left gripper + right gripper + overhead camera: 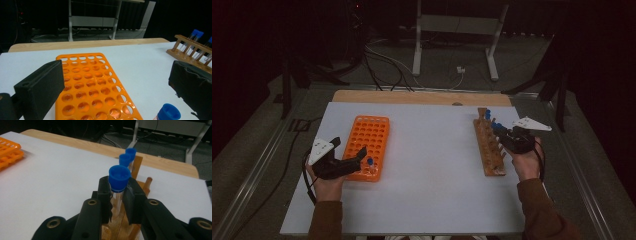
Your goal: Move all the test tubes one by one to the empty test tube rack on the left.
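Nearest in the high view, two sleeved forearms enter at 6 o'clock, each hand carrying a hand-held gripper. At about 8 o'clock on the white bench (427, 190), the left hand-held gripper (357, 157) sits with its jaws spread wide at the near end of the orange rack (369, 145), pinching nothing; a blue-capped tube (168, 113) stands in that rack between the jaws, and whether a pad touches it is hard to judge. At 3 o'clock, the right hand-held gripper (119, 195) is pressed onto a clear tube (119, 180) just under its blue cap, the tube upright in the wooden rack (489, 145). Beyond it, two more blue caps (127, 157) rise from that rack's far end.
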`<move>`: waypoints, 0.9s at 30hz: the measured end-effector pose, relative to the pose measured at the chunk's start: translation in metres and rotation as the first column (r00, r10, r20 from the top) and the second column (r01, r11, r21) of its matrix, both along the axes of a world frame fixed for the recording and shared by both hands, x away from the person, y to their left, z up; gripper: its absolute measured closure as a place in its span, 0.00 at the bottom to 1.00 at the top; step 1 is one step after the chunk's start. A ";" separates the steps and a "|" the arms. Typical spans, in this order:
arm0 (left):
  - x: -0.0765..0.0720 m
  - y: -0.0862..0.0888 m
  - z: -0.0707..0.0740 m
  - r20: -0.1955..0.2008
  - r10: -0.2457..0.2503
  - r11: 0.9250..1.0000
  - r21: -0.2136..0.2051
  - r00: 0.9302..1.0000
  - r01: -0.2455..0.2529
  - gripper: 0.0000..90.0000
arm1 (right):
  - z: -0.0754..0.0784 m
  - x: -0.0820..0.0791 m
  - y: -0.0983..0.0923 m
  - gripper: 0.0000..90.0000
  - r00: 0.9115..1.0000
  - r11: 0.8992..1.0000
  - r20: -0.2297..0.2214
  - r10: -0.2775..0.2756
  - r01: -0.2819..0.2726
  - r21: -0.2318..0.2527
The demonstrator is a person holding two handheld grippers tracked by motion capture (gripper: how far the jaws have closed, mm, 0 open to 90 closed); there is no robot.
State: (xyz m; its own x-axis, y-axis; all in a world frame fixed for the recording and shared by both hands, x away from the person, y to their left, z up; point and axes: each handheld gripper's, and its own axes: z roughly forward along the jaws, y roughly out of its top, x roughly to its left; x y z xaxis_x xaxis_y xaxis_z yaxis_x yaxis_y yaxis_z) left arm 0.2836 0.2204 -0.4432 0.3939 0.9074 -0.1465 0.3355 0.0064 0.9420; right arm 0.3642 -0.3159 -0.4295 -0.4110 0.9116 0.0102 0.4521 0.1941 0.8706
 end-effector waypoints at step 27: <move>-0.002 -0.054 0.046 0.081 -0.127 0.992 -0.015 0.989 0.129 0.01 | 0.044 -0.009 0.046 0.86 0.991 0.990 0.034 0.132 -0.133 0.036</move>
